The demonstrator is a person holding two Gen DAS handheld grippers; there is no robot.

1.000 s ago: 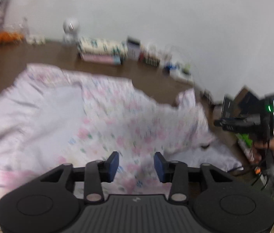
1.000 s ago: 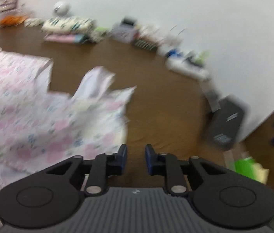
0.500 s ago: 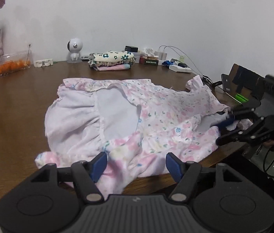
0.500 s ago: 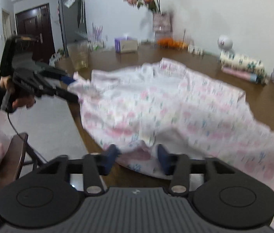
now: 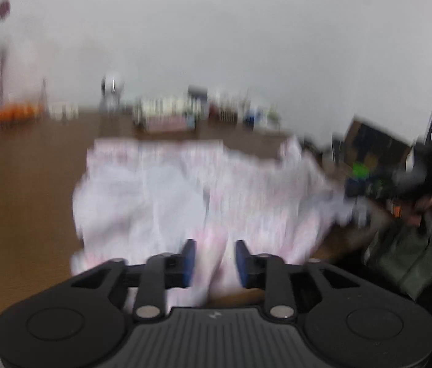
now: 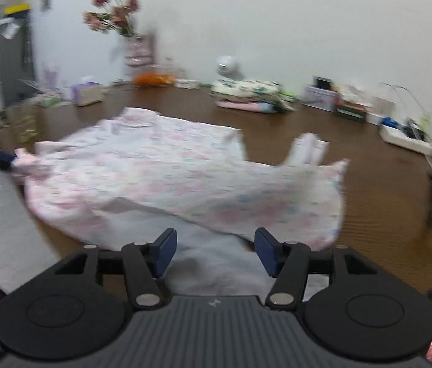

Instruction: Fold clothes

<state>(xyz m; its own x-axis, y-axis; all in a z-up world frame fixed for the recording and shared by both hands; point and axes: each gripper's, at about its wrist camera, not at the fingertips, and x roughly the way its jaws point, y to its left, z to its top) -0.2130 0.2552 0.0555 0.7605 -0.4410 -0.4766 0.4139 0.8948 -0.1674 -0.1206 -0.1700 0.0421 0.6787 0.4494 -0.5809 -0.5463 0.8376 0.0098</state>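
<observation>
Black ribbed gripper (image 6: 214,253) bodies, blue pads (image 6: 165,250) (silver pivot screws).

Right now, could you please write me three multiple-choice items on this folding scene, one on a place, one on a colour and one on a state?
1. Where does the folded clothes stack lie?
A. on the floor
B. at the table's far side by the wall
C. on a chair

2. What colour are the gripper finger pads?
A. blue
B. red
C. yellow

3. How do the right gripper's jaws stand?
A. clamped shut on a cup
B. hidden from view
C. open, with white fabric of the floral garment between them

Answers:
1 B, the stack sits near the wall.
2 A, both pads show blue.
3 C, a wide gap separates the pads.
</observation>
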